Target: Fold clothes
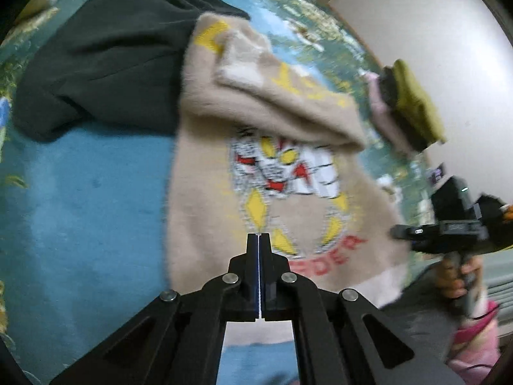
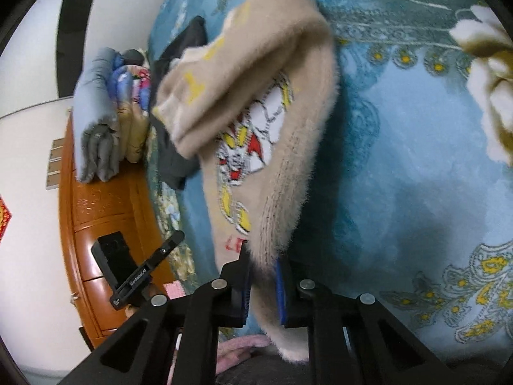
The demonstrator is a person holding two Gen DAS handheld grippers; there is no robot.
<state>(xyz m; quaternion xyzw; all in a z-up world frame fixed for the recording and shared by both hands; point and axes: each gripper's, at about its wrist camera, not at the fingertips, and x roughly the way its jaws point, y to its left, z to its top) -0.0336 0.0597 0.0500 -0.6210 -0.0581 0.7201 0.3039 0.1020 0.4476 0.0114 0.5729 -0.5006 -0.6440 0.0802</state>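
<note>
A fuzzy beige sweater with a cartoon print and red letters lies on the blue patterned bedspread; one sleeve is folded across its chest. My left gripper is shut and empty, hovering over the sweater's lower front. My right gripper is shut on the sweater's ribbed hem and lifts that edge; it also shows in the left wrist view at the right. The sweater stretches away from the right gripper.
A dark green garment lies beside the sweater. Folded olive and pink clothes sit at the bed's far edge. A stack of folded clothes rests on an orange wooden cabinet. A white wall stands beyond.
</note>
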